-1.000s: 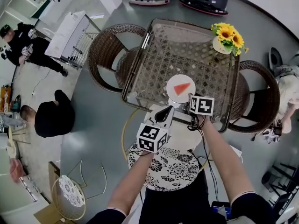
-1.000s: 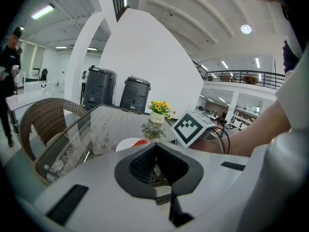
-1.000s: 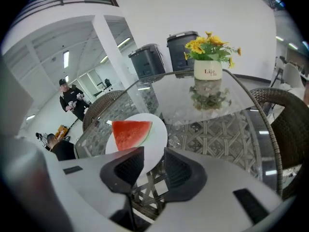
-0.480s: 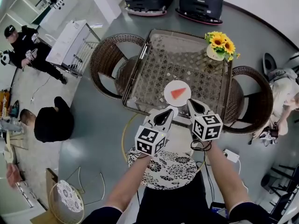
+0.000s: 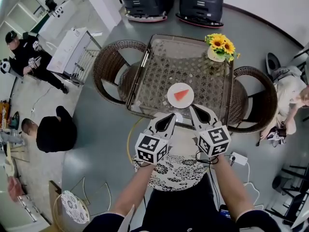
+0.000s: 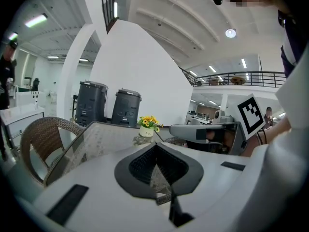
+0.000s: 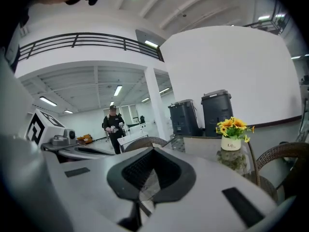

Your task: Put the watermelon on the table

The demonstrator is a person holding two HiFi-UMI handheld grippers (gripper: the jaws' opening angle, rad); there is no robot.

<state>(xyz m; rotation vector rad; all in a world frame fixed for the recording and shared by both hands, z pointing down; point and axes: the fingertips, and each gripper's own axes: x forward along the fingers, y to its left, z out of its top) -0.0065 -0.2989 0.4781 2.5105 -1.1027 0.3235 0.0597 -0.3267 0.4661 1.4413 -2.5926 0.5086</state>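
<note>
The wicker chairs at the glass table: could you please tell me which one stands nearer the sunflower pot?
The chair at the head view's right, on the side where the sunflower pot stands; the other chair is across the table.

Bright even light, fisheye-warped edges

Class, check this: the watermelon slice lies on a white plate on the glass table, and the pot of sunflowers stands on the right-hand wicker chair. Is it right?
No. The pot of sunflowers stands on the glass table itself, at its far right corner; the head view shows it. The watermelon slice does lie on the white plate there.
</note>
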